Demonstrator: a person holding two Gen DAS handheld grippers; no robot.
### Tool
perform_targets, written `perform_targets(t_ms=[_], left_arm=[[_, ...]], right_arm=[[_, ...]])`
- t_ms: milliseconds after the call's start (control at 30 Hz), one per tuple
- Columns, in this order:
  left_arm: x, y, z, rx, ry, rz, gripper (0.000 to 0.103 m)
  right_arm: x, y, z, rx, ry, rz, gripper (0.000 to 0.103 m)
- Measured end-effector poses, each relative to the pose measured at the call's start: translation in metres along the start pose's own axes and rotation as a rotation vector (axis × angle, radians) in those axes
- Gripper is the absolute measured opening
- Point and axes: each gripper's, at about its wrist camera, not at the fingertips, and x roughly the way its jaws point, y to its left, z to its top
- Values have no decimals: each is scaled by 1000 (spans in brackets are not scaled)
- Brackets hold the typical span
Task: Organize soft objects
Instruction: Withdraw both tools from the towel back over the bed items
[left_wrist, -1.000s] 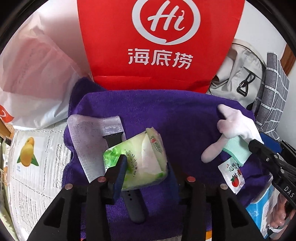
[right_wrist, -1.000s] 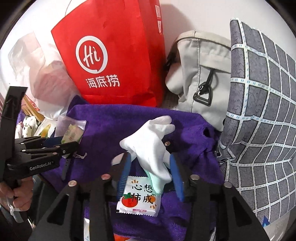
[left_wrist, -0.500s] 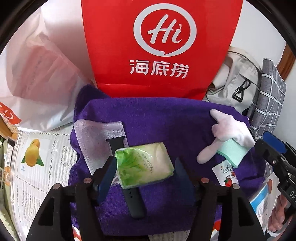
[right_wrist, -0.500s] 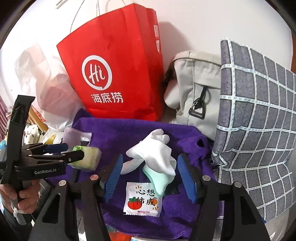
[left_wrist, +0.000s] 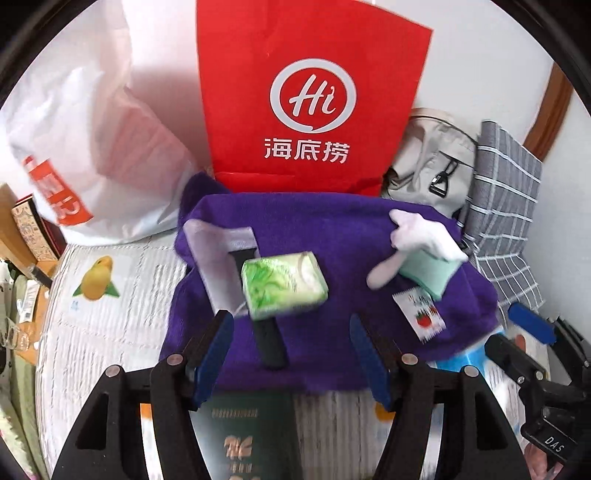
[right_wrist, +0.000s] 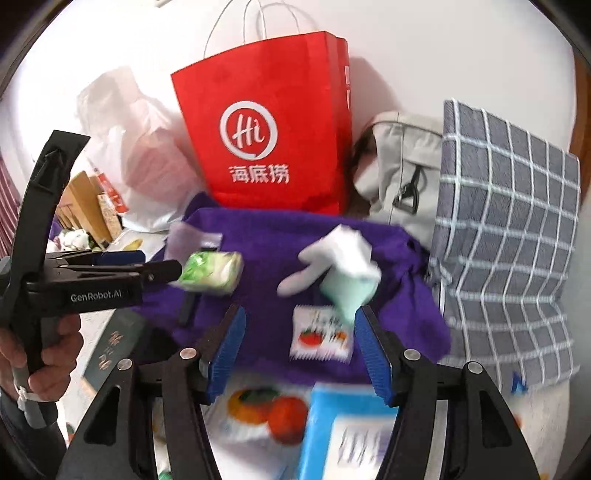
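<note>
Two hand-held grippers hang over a purple towel (left_wrist: 332, 236) spread before a red paper bag (left_wrist: 310, 92), both with jaws parted and nothing between the pads. The left gripper (left_wrist: 291, 354) sits below and slightly right of a green tissue pack (left_wrist: 284, 284), which lies on the towel across a black strap (left_wrist: 269, 343), its long axis running left to right across the gap between the fingers. The right gripper (right_wrist: 299, 350) faces a white glove (right_wrist: 332, 258) draped over a mint-green cloth (right_wrist: 347, 291), with a tomato-print sachet (right_wrist: 319, 336) just in front. Each soft item lies ahead of its nearer gripper, apart from it; the pack looks the left's likelier pick.
</note>
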Motion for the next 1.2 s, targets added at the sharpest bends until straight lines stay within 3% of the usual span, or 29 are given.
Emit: perform_targets(t_ms=[100, 267, 500, 567, 600, 867, 1033, 1200], left_arm=[[-19, 4, -16, -7, -13, -13, 63], [-37, 5, -39, -10, -19, -32, 63], [-50, 6, -76, -6, -1, -43, 63], [-54, 9, -86, -7, 3, -40, 63], [-56, 10, -91, -9, 4, -38, 63], [-75, 17, -117, -37, -2, -13, 63], [-85, 18, -144, -62, 1, -2, 63], [-95, 9, -172, -56, 4, 30, 63]], right_arm=[[-14, 6, -19, 11, 9, 25, 62], [-33, 21, -52, 2, 7, 42, 74], [-15, 46, -83, -61, 43, -79, 74], [-7, 48, -88, -68, 59, -118, 56], [-6, 48, -90, -64, 56, -129, 52], [-50, 54, -94, -48, 1, -94, 51], [-82, 50, -109, -5, 8, -46, 51], [-108, 52, -130, -7, 16, -54, 51]])
